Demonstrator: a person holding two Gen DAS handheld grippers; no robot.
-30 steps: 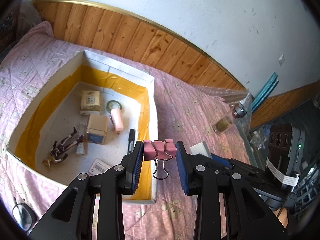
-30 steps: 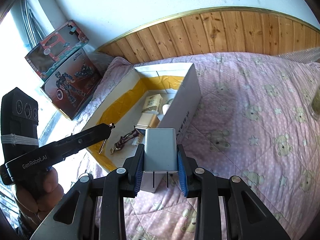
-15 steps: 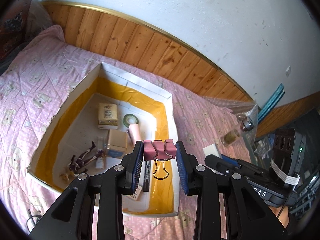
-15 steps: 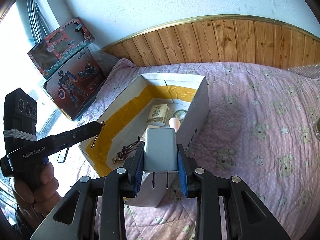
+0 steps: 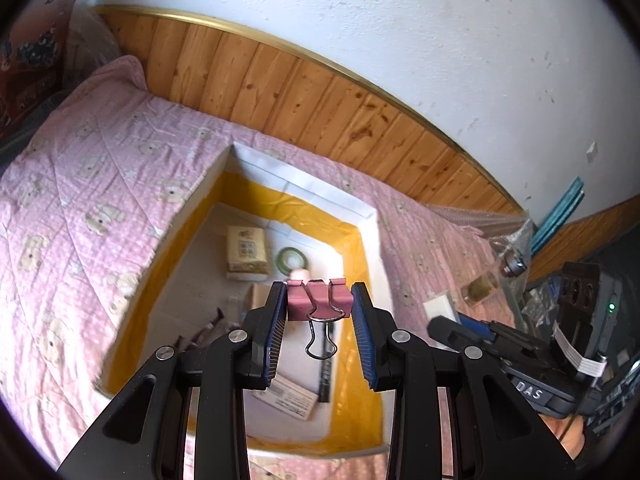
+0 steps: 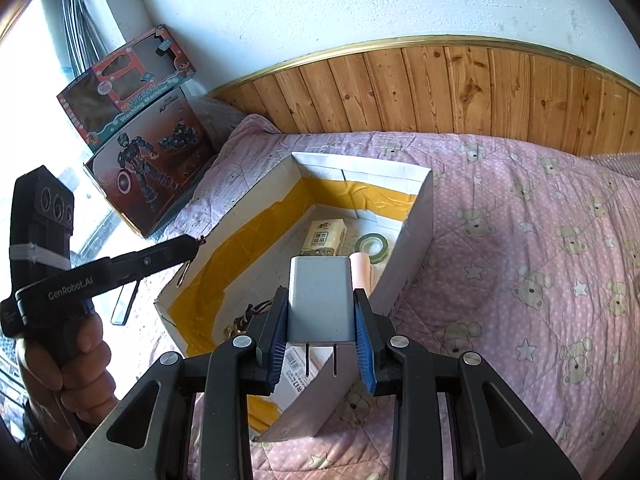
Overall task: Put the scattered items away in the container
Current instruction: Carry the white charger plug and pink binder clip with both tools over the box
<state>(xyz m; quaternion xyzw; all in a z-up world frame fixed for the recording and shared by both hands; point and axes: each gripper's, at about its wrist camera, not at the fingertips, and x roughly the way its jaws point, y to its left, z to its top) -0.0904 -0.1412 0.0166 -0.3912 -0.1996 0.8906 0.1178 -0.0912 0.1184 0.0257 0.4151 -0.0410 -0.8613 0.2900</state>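
Left gripper (image 5: 319,307) clamps pink binder clip (image 5: 318,299); right gripper (image 6: 321,320) grips grey charger (image 6: 321,298)

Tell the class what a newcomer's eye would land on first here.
A pink binder clip is pinched in the left hand-held gripper above the open white box. The right hand-held gripper clamps a grey charger, prongs toward the camera, above the box's near corner.

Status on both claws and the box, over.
Left claw shut on pink binder clip. Right claw shut on white charger. Both over the box. Nothing blocking.
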